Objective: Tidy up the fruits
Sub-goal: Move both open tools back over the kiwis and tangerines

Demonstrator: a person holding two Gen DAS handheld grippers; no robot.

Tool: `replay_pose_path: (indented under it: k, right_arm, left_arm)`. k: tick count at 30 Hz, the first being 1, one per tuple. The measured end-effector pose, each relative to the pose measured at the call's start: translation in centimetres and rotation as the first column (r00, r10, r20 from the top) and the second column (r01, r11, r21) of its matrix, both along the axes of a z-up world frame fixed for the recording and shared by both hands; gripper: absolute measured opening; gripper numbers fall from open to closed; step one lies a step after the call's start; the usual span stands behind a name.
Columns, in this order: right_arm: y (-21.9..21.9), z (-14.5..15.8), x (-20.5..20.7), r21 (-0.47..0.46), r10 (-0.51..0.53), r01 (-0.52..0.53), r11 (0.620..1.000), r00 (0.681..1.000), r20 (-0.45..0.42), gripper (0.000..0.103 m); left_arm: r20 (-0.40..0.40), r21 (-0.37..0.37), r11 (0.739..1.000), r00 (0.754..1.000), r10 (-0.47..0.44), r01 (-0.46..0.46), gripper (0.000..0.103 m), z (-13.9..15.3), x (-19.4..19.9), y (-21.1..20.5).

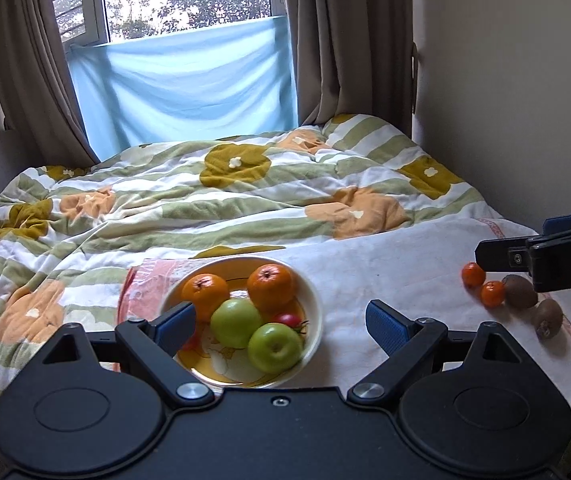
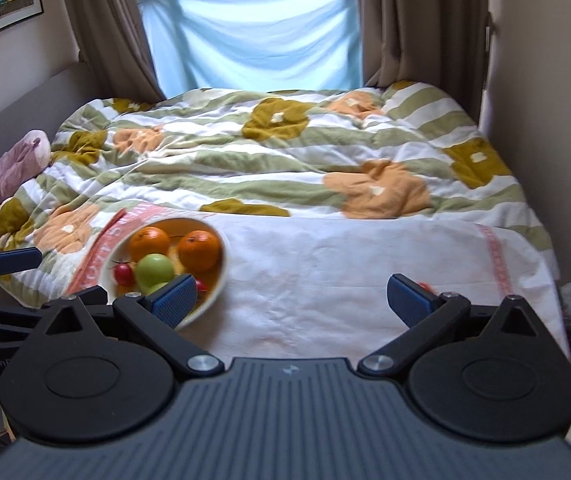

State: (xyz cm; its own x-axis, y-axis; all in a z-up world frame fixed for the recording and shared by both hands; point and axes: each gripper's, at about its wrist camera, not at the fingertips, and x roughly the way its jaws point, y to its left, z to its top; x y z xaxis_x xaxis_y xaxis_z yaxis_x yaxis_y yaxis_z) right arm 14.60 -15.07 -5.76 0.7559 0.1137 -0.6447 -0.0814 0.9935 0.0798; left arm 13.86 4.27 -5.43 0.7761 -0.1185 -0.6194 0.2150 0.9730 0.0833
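**Both grippers spread wide over the cloth, fruit split between bowl and loose pile**

Nearest the left wrist camera, the left gripper (image 1: pixel 281 326) hangs with its jaws spread wide and nothing between them, its left pad over the near rim of the bowl (image 1: pixel 315 300). That bowl sits on a white cloth (image 1: pixel 385 276) laid over a flowered quilt (image 1: pixel 205 196). In it lie two oranges (image 1: pixel 271 286), two green apples (image 1: pixel 235 322) and small red fruits (image 1: pixel 287 319), one partly hidden by the apples.

Well to the right on the cloth, two small tangerines (image 1: pixel 492 293) touch each other, with two kiwis (image 1: pixel 519 291) just beside them. A finger of the right gripper reaches in from the right edge just above this group; from this view I cannot tell whether it touches any fruit.

From the right wrist view, the right gripper (image 2: pixel 293 300) is likewise spread wide and empty above bare cloth. A sliver of orange shows behind its right pad.
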Motion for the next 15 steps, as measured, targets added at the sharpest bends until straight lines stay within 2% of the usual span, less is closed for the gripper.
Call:
replay_pose_path:
  k: [8, 15]
  right_arm:
    - [-8.0, -1.6, -2.6, -0.031, -0.036, 0.035, 0.999, 0.999, -0.016, 0.103]
    - [-12.1, -3.9, -4.1, -0.057, -0.069, 0.067, 0.996, 0.997, -0.037, 0.103]
  left_arm:
    - [-0.027, -0.015, 0.999, 0.998, -0.053, 0.052, 0.094, -0.9, -0.4, -7.4]
    - [-0.052, -0.019, 0.991, 0.989, -0.137, 0.136, 0.094, -2.3, -0.2, -13.0]
